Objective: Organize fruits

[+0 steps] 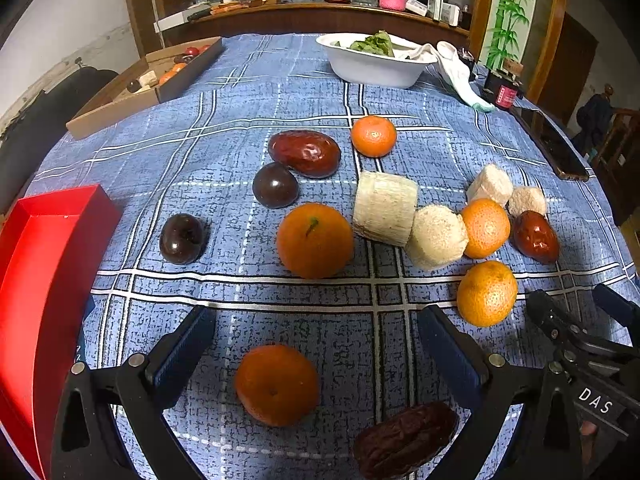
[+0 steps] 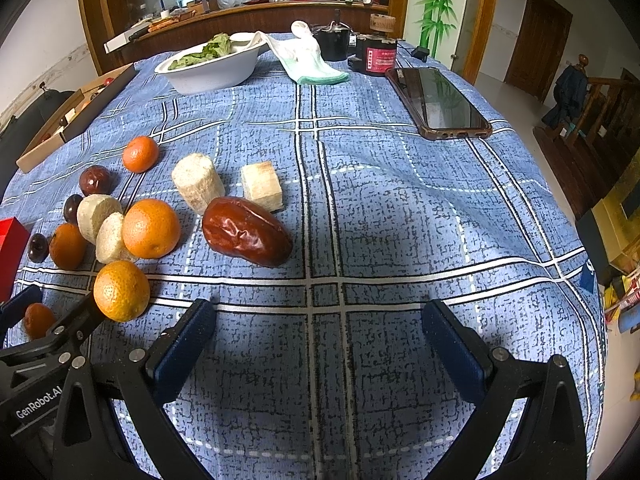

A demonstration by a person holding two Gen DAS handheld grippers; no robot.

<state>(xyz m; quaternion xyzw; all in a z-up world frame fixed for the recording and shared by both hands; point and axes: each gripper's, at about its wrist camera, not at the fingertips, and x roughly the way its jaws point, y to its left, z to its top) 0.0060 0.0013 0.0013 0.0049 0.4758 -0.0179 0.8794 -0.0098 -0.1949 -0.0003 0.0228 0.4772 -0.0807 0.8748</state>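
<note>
Fruit all mixed up on the blue cloth (image 1: 168, 160): oranges, dark plums, red dates, white chunks. Not sorted yet. Red box (image 1: 44, 248) at the left edge, open, probably for putting fruit in.

Left claw (image 1: 316, 344) low over the near edge, opened wide, holding nothing. One orange (image 1: 277, 385) right between its fingers (likely first to go). Wrinkly date (image 1: 404, 440) near the right finger.

Right claw (image 2: 318, 334) also wide and holding nothing, over bare cloth. Big red date (image 2: 246, 230) just ahead, a little left.
</note>
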